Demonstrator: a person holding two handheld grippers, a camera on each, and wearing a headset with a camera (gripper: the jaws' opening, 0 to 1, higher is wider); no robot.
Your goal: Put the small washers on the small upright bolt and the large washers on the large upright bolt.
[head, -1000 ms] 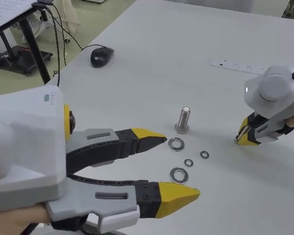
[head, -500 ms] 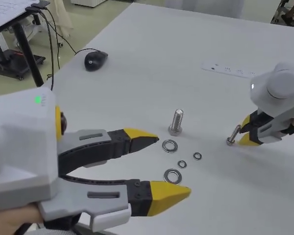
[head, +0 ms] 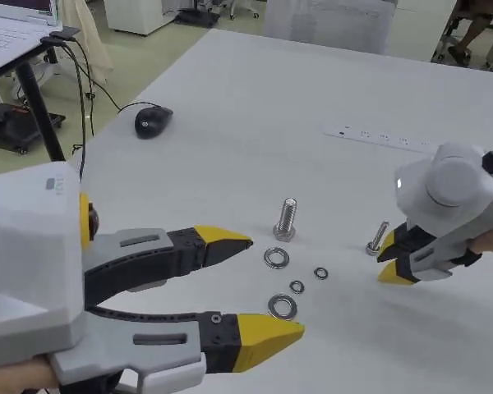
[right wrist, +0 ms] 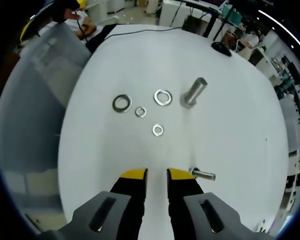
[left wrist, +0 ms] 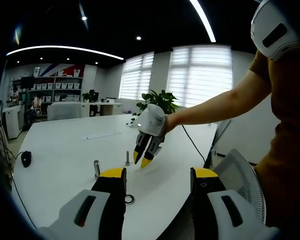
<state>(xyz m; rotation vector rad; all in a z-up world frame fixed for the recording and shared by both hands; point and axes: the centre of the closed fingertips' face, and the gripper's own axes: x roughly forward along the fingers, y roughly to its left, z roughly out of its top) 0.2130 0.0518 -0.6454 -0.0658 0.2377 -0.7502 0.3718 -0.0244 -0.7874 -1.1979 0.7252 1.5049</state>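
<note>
The large bolt (head: 286,219) stands upright mid-table, with two large washers (head: 276,258) (head: 282,307) and two small washers (head: 297,286) (head: 320,272) lying flat in front of it. The small bolt (head: 376,238) stands on its head to the right, free of any grip. My right gripper (head: 389,261) sits just beside it, slightly open and empty; in the right gripper view the small bolt (right wrist: 204,175) lies outside the right jaw. My left gripper (head: 263,287) is wide open and empty, near the washers. The left gripper view shows both bolts (left wrist: 97,168) (left wrist: 127,158) and the right gripper (left wrist: 142,159).
A black mouse (head: 152,121) with its cable lies at the table's far left. A white power strip (head: 378,138) lies across the back right. Off the left table edge stands a laptop stand (head: 33,90). Bare white tabletop (head: 255,123) spreads behind the bolts.
The right gripper has let go of the small bolt, which now stands upright by itself, and has drawn back a little. The left gripper stays open. The head camera has shifted.
</note>
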